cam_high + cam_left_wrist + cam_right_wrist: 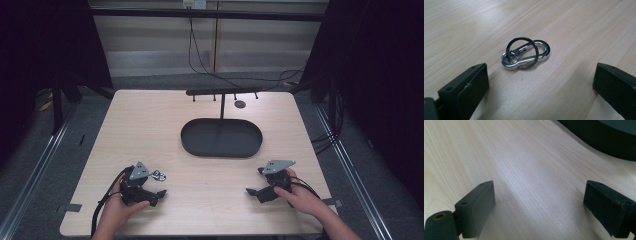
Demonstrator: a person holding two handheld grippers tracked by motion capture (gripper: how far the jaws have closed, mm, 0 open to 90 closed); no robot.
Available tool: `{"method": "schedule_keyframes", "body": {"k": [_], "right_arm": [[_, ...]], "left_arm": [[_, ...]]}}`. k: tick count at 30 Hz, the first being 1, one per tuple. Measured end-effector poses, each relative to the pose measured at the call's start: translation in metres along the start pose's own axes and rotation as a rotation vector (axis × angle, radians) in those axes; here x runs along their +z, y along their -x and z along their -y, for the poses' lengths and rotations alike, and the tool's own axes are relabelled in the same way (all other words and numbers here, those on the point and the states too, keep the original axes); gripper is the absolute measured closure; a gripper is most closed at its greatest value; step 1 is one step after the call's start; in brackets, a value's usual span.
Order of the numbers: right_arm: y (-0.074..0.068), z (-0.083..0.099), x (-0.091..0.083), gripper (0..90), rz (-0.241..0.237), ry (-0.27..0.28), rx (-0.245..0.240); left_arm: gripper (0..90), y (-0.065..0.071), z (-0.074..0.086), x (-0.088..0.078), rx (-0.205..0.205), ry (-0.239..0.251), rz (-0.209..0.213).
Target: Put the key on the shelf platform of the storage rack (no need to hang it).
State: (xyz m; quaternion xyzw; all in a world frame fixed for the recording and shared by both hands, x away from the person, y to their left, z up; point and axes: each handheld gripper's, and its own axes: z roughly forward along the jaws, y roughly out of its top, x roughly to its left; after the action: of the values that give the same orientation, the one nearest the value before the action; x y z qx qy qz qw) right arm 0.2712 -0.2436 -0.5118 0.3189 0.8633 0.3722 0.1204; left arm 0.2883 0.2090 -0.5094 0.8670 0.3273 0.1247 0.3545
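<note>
- The left gripper (541, 82) sat low over the worktop (579, 32), its fingers (467, 87) spread wide with nothing between the pads.
- Just ahead of those fingers, roughly centred in the gap and not touching either one, lay the clip (541, 51), a shiny metal snap hook with a thin key ring (510, 43) threaded through it and leaning across its top.
- My read: small, light, rigid and polished smooth, so it would likely skate on the wood or squirt out of a loose pinch.
- The best hold looked to be across the clip's two long straight sides, where it is thickest; the ring seemed too thin and free to swing.
- In the high view the same clip (158, 175) rested just beyond the left gripper (155, 194).
- The right gripper (539, 205) also had its fingers (479, 202) spread, empty, over pale, fine-grained bare wood.
- Past its far finger curved the rim of the dark, matte oval tray (599, 137), smooth-walled, with a thin stand (222, 92) rising behind it.
</note>
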Motion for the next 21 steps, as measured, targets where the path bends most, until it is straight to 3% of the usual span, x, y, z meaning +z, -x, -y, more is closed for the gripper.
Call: {"method": "schedule_keyframes", "body": {"k": [7,13,16,21], "right_arm": [[0.0,0.0,-0.001,10.0,-0.002,0.0,-0.001],[0.0,0.0,-0.001,10.0,-0.003,0.0,-0.001],[0.0,0.0,-0.001,10.0,-0.001,0.0,0.0],[0.0,0.0,-0.001,10.0,-0.002,0.001,0.0]], "left_arm": [[1.6,0.002,-0.002,-0.001,-0.023,-0.01,-0.014],[16.0,0.001,-0.013,-0.008,-0.042,-0.11,-0.032],[15.8,0.0,-0.019,-0.011,-0.035,-0.145,-0.051],[20.0,-0.002,-0.035,-0.018,-0.053,-0.151,-0.032]]}}
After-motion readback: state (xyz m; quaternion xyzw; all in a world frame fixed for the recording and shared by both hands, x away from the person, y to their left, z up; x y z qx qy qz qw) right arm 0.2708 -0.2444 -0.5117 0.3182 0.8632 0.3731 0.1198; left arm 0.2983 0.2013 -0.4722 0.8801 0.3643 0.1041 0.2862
